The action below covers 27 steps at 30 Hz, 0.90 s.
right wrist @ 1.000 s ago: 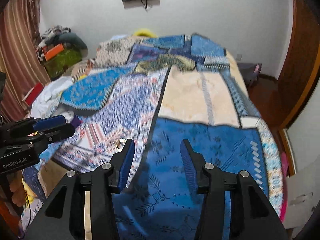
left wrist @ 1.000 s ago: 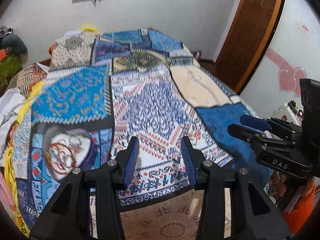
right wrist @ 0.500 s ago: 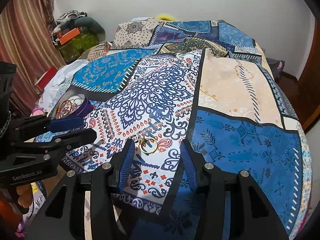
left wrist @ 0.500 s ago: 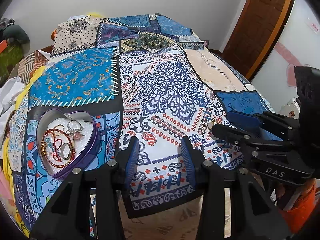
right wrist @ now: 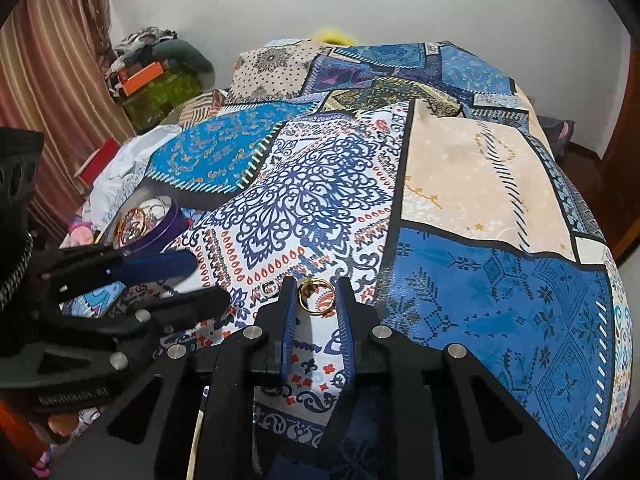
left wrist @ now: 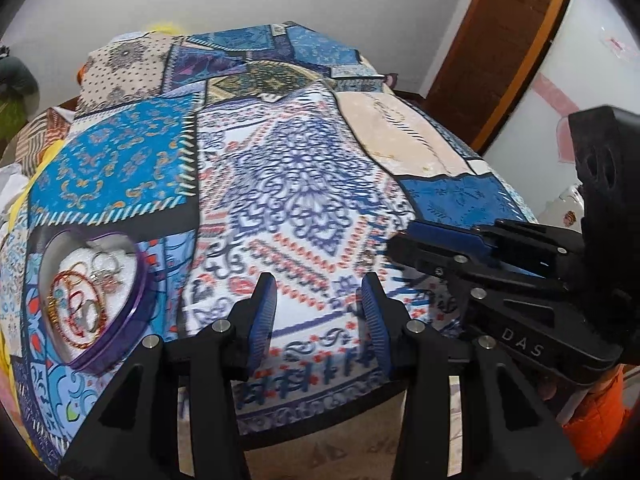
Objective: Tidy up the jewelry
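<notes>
Gold ring (right wrist: pixel 316 295) lay on the patchwork bed (right wrist: pixel 480 208) right between the half-closed right tongs (right wrist: pixel 316 312), not clearly pinched, one small silver ring (right wrist: pixel 270 289) just beside it, while the left tongs (left wrist: pixel 320 312) hung wide open, empty, near one purple heart tin (left wrist: pixel 138 308) of bangles.

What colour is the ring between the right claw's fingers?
Gold; the ring shows best in the right wrist view.

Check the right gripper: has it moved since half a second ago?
Yes. In the right wrist view the right gripper has advanced toward the gold ring on the patterned bedspread, narrowing so its fingers now flank the ring.
</notes>
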Available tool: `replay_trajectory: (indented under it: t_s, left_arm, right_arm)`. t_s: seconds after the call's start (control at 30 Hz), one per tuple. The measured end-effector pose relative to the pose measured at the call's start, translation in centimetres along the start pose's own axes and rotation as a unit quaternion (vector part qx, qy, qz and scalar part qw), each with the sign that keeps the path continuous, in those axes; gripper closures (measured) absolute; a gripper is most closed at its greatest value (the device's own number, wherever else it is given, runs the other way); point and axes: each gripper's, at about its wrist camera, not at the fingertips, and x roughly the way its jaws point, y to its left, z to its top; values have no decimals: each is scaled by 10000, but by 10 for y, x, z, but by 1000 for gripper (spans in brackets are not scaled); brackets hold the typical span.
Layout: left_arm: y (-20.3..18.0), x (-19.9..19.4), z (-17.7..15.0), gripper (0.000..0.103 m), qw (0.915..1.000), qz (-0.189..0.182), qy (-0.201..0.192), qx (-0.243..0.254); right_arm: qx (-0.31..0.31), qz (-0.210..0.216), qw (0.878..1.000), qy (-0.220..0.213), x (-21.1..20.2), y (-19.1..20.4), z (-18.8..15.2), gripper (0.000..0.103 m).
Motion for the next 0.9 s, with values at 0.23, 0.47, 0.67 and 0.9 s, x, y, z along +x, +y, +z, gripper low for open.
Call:
replay_trajectory:
  t_s: [0.23, 0.47, 0.67, 0.9]
  left_arm:
    - [-17, 11, 7, 61, 9998, -29, -48, 167]
    - [-27, 18, 9, 77, 9992, 24, -93, 399]
    - [-25, 20, 8, 95, 9993, 15, -125, 358]
    - [-22, 5, 9, 95, 9992, 36, -310, 257]
  right_arm:
    - [98, -120, 9997, -170, -15, -7, 0, 86]
    - [237, -152, 9994, -210, -19, -18, 2, 86]
    - [243, -175, 9992, -252, -23, -19, 3, 86]
    - [210, -221, 9990, -322, -31, -15, 6, 86]
